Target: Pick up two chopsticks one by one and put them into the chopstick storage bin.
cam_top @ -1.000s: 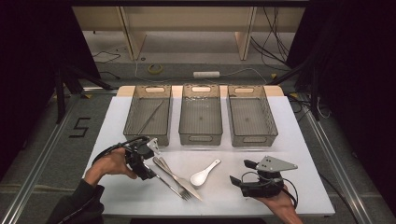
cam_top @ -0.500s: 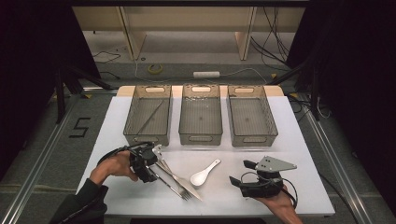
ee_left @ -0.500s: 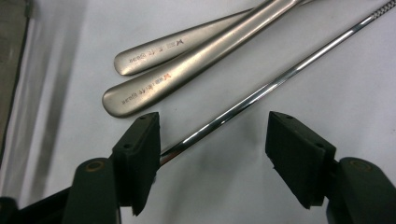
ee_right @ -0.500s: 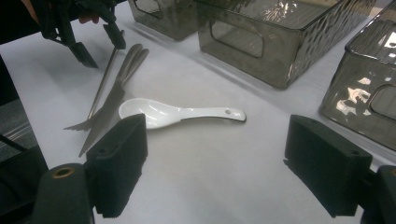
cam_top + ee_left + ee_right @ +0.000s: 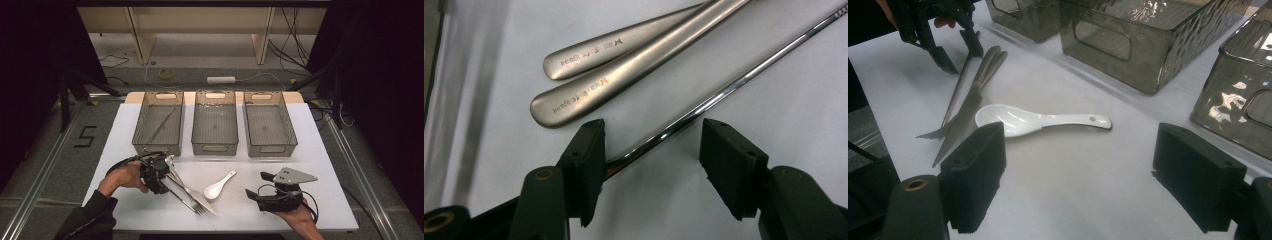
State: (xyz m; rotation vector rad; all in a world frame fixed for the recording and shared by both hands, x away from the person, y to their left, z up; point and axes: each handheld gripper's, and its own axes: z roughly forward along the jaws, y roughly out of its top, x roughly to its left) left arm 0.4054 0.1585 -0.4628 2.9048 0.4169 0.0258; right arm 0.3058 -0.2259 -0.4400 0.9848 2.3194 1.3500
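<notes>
A: Status of the left gripper?

B: Jaws wide apart, gripping nothing. A thin chrome rod lies on the table between them, its near end passing close by the left jaw; contact cannot be confirmed. Two matte handles lie just beyond that jaw.

A: Right gripper?

B: Also fully open and empty, resting low. The white spoon lies ahead of its jaws, apart from them.

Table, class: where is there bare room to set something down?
Bare table lies between the right bin and the right gripper. It is crowded around the cutlery, spoon and left gripper.
</notes>
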